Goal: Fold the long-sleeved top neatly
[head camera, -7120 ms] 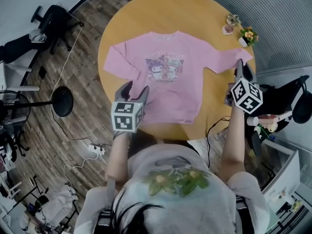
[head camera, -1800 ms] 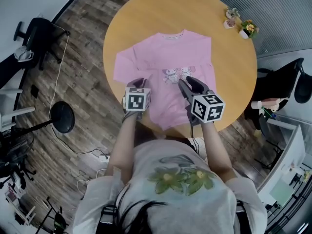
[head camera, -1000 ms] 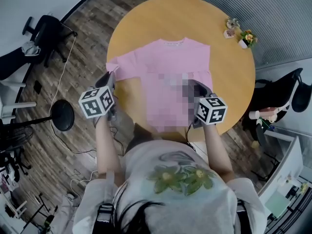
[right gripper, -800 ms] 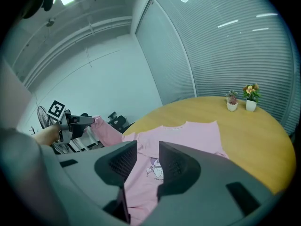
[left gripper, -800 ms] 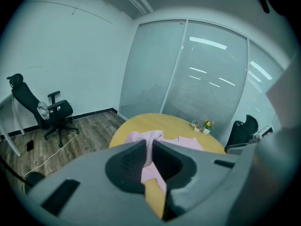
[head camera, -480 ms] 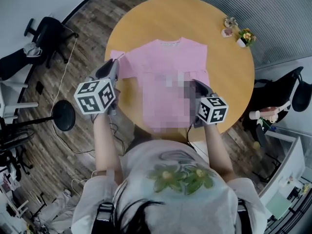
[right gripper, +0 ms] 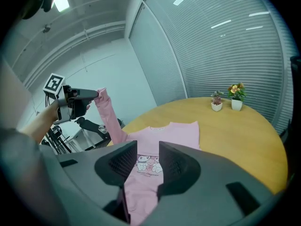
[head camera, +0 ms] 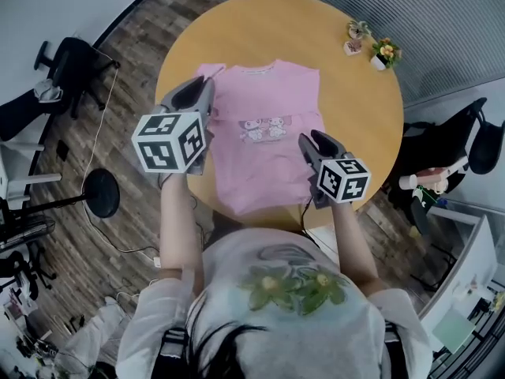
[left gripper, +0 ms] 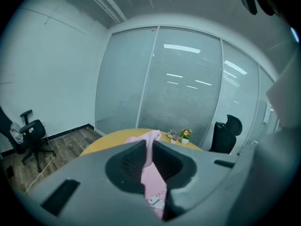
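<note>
Left gripper (head camera: 199,93), clamped on the sleeve (left gripper: 151,147), has lifted it up beside the top (head camera: 268,156). Right gripper (head camera: 310,142) gapes, empty. Sleeve fold looks begun.

Round wooden table (head camera: 355,117) with a plain tan surface, standing on a wood-plank floor (head camera: 130,61). A pink long-sleeved top (head camera: 264,144) lies on it, front up, with a cartoon print at chest height. Its neckline points to the far side and its hem reaches the near rim. One sleeve (right gripper: 107,114) rises clear of the surface at the table's left side. Near the far right rim, well apart from the top, stand a flowering pot plant (head camera: 384,54) and a smaller pot plant (head camera: 357,28).
</note>
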Tool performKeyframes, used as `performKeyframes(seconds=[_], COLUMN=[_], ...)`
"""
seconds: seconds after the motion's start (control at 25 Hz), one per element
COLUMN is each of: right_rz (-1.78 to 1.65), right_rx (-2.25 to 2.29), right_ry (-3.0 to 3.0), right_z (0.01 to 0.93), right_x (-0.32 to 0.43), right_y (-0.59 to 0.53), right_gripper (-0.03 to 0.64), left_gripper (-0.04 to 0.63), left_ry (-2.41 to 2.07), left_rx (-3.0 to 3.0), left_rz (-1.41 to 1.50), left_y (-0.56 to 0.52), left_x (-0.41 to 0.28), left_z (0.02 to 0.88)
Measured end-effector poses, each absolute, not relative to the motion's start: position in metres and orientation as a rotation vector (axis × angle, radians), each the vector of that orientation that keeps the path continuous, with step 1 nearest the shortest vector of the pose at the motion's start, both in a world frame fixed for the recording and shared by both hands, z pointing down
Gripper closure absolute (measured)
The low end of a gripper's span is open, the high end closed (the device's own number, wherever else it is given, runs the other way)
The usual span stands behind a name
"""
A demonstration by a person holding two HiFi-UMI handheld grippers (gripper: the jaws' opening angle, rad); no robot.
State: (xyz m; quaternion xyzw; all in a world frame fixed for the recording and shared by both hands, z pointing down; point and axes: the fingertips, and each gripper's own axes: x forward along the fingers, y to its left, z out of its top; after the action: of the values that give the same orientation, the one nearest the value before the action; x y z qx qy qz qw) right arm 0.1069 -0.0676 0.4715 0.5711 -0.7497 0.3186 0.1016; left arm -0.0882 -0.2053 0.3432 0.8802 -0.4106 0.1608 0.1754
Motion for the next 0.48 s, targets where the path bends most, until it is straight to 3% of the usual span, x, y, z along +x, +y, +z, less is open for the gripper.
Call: performKeyframes(seconds=[0.48], right_rz=[0.965], right_rx=[1.694], right_ry=[-2.230], right_z=[0.476], right_x=[0.153], right_y=[-0.070], right_gripper=[0.463], left_gripper=[0.551], left_ry=[-1.024], left_rx=[2.538], left_rz=[0.533], left_y=[-0.200], left_x=[0.022], left_z=[0.362])
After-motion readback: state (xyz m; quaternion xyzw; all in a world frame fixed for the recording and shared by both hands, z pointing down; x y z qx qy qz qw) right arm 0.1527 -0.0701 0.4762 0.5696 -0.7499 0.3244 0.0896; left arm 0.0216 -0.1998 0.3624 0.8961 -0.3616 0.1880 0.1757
